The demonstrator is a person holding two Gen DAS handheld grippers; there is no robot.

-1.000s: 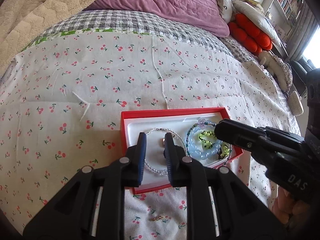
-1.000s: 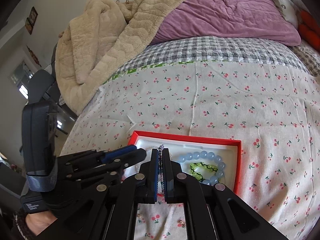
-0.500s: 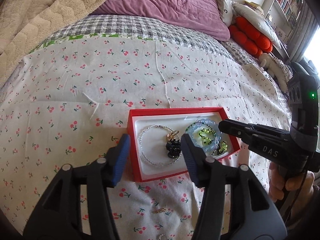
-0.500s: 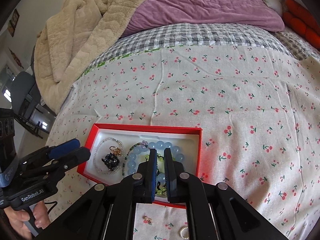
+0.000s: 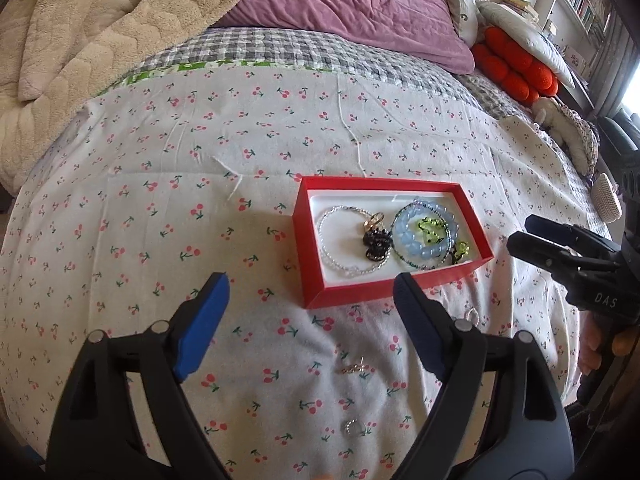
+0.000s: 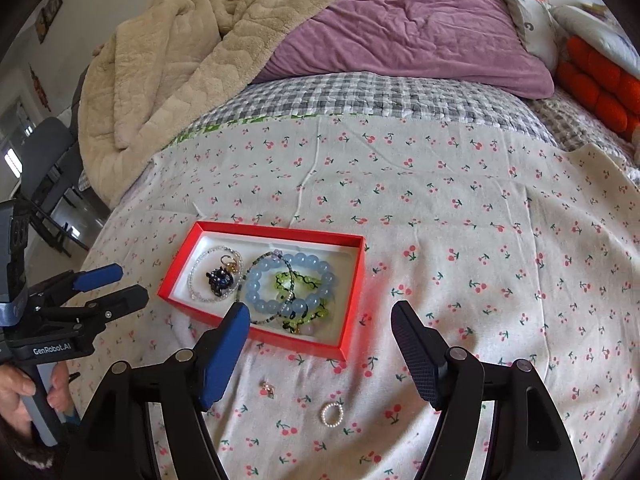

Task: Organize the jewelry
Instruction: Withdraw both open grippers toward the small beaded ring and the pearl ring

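The left gripper [image 5: 310,304] hangs with jaws spread wide, holding nothing, above the cherry-print sheet [image 5: 160,200] just near of the red jewelry box [image 5: 316,292]. The right gripper [image 6: 320,322] is equally wide and empty, its blue pad [image 6: 224,350] over the box's near edge. Inside lie a blue bead bracelet [image 6: 260,280], a clear bead bracelet [image 5: 332,256] and a black charm [image 5: 376,242]. The right view shows a pearl ring [image 6: 332,414] on the sheet; the left view alone shows a small gold piece [image 5: 354,368].
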